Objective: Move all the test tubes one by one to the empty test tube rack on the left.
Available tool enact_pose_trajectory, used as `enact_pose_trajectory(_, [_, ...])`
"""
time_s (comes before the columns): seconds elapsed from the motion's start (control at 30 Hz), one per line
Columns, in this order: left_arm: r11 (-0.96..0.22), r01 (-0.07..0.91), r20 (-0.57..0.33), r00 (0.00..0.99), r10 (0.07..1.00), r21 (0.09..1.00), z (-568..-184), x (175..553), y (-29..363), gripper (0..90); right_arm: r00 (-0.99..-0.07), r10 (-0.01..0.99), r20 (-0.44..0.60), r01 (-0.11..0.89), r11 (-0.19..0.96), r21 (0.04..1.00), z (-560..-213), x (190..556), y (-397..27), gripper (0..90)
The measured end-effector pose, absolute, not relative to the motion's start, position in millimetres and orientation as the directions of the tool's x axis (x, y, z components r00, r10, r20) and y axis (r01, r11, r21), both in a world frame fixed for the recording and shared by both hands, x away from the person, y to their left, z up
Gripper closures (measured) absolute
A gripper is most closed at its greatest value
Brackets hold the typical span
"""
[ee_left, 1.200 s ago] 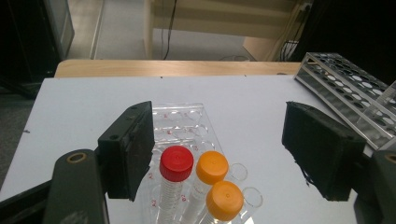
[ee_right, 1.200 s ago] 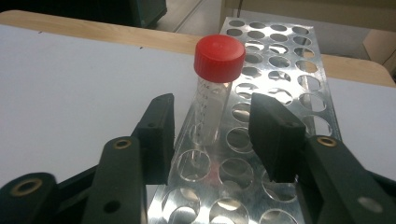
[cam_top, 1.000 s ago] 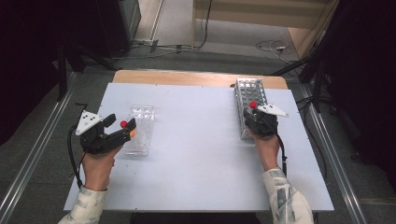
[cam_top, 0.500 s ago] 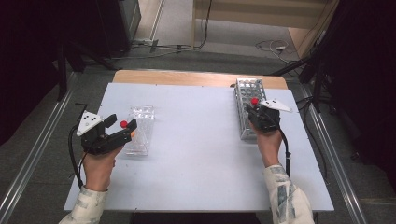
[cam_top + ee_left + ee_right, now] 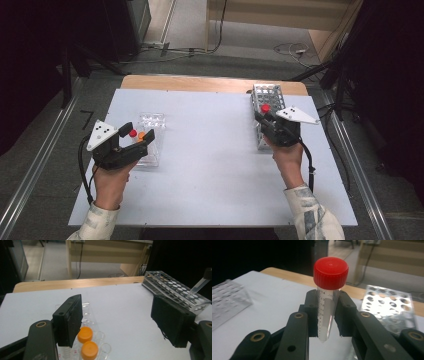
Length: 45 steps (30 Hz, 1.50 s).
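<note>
A red-capped tube (image 5: 329,298), clamped upright in the right gripper (image 5: 327,315), hangs just above the metal rack (image 5: 267,100); next, likely a carry across the worktop (image 5: 210,150) to the clear tray (image 5: 150,137), where the left gripper (image 5: 137,142) waits, jaws apart.

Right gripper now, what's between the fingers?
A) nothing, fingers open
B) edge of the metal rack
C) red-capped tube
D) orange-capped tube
C: in the right gripper view the right gripper has its fingers pressed on both sides of a clear graduated tube with a red cap, held upright clear of the metal rack; the orange-capped tubes sit in the clear tray by the left gripper.
</note>
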<state>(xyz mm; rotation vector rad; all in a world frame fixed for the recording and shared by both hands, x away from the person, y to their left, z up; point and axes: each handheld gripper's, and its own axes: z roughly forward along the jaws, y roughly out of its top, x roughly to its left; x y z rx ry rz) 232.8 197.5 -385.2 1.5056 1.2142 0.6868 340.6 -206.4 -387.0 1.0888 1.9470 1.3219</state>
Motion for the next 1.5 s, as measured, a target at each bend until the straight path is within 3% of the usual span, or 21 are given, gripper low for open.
enact_pose_trajectory(0.6, [-0.103,0.359,-0.12,0.547,0.828,0.928,-393.8,229.6,114.1,29.3,-0.774,0.631,0.045,0.34,0.355,0.871,-430.7,293.8,-110.6,71.1])
enact_pose_trajectory(1.0, [-0.16,0.358,-0.105,0.618,0.779,0.92,-403.7,233.6,100.3,57.3,-0.845,0.534,0.033,0.296,0.414,0.861,-435.4,271.6,-79.2,71.1])
enact_pose_trajectory(1.27, [-0.186,0.351,-0.08,0.622,0.779,0.918,-407.1,234.2,98.3,68.7,-0.852,0.522,0.039,0.293,0.413,0.862,-433.7,267.6,-77.3,71.1])
enact_pose_trajectory(1.43, [-0.189,0.35,-0.077,0.622,0.779,0.918,-406.9,234.0,98.7,69.8,-0.854,0.519,0.044,0.296,0.414,0.861,-433.8,267.2,-77.1,70.5])
enact_pose_trajectory(1.5, [-0.185,0.345,-0.076,0.622,0.779,0.92,-406.0,233.2,99.7,70.0,-0.861,0.507,0.047,0.294,0.419,0.859,-433.7,266.9,-77.0,61.6])
